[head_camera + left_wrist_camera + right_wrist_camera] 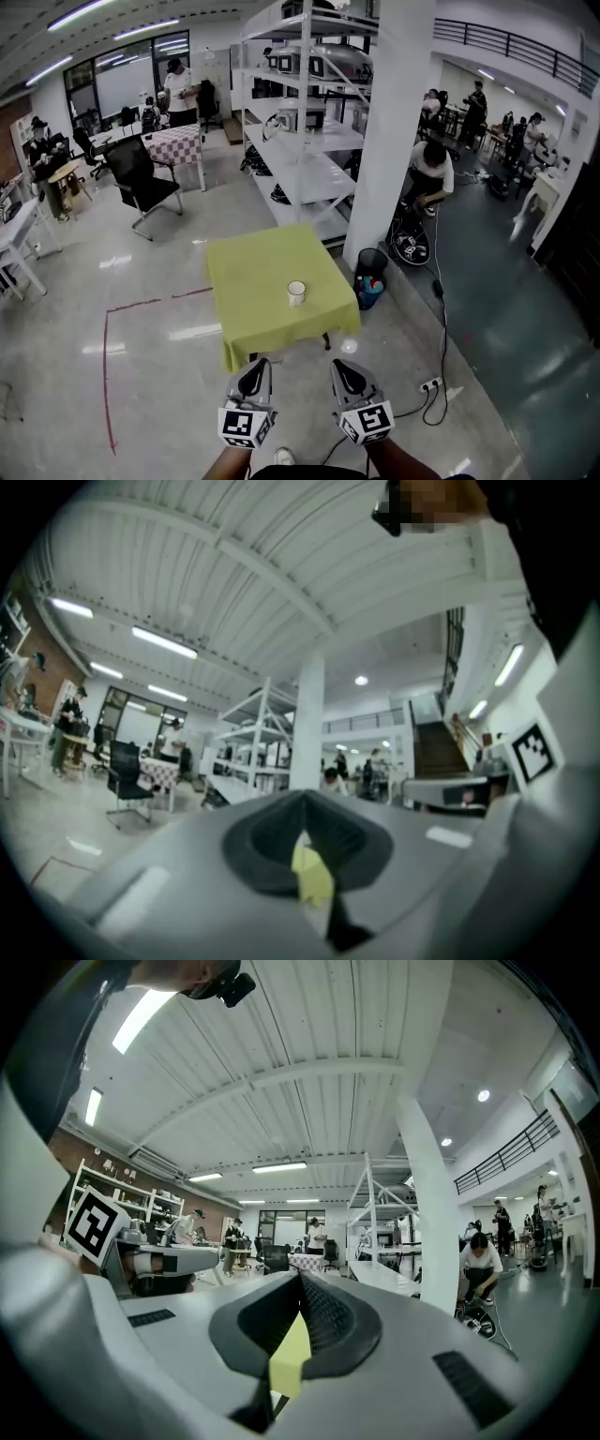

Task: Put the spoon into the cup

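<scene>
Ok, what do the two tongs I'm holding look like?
The left tongs and right tongs match: pale grey shells tapering to black textured pads, each carrying a white cube printed with black square markers. The forearms show no sleeves.

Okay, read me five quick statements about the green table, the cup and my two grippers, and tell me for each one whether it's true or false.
1. The cup stands on the table with the yellow-green cloth. True.
2. The left gripper holds a spoon. False: its jaws are together with nothing between them.
3. Neither the left gripper nor the right gripper touches the cup. True.
4. The cup lies tipped on its side. False: it stands upright.
5. The black office chair stands on the table. False: it stands on the floor, beyond the table to the left in the head view.
</scene>
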Tool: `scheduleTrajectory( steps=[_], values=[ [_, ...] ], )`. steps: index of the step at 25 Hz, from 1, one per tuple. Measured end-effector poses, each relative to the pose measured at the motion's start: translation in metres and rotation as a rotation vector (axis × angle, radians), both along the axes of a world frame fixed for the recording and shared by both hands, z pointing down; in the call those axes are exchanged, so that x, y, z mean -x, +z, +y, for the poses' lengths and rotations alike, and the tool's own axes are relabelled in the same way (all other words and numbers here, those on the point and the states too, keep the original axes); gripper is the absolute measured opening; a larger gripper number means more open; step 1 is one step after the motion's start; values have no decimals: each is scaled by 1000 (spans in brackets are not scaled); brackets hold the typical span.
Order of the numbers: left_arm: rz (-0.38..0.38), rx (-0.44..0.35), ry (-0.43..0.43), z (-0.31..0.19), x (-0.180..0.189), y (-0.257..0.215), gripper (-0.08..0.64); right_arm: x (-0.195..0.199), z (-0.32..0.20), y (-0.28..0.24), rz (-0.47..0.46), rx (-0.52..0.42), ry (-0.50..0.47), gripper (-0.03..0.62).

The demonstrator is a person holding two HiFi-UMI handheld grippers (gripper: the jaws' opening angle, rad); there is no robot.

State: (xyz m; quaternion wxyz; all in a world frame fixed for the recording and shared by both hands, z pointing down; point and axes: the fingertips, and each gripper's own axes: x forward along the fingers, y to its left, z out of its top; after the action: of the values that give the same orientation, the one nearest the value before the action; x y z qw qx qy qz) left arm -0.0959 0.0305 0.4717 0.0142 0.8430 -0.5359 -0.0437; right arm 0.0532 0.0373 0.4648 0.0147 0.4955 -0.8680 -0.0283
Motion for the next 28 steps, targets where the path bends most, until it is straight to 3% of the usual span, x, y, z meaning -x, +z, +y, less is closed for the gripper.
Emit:
scheduleTrajectory(
  steps=[5,10,17,23,28],
  values=[
    [6,38,9,-17,22,14,8,23,-23,1,-36,25,8,6],
    [8,52,8,-30,31,23,8,33,-37,8,7,34,-8,6],
    [7,60,-15,-60,35,27,8,41,-73,6,-56,47,-52,6],
    [-52,55,-26,-101,17,29,8,34,-120,10,-53,33,-92,6],
    [-60,58,-49,-142,-3,28,8,10,-165,15,-57,55,-78,6]
  ],
)
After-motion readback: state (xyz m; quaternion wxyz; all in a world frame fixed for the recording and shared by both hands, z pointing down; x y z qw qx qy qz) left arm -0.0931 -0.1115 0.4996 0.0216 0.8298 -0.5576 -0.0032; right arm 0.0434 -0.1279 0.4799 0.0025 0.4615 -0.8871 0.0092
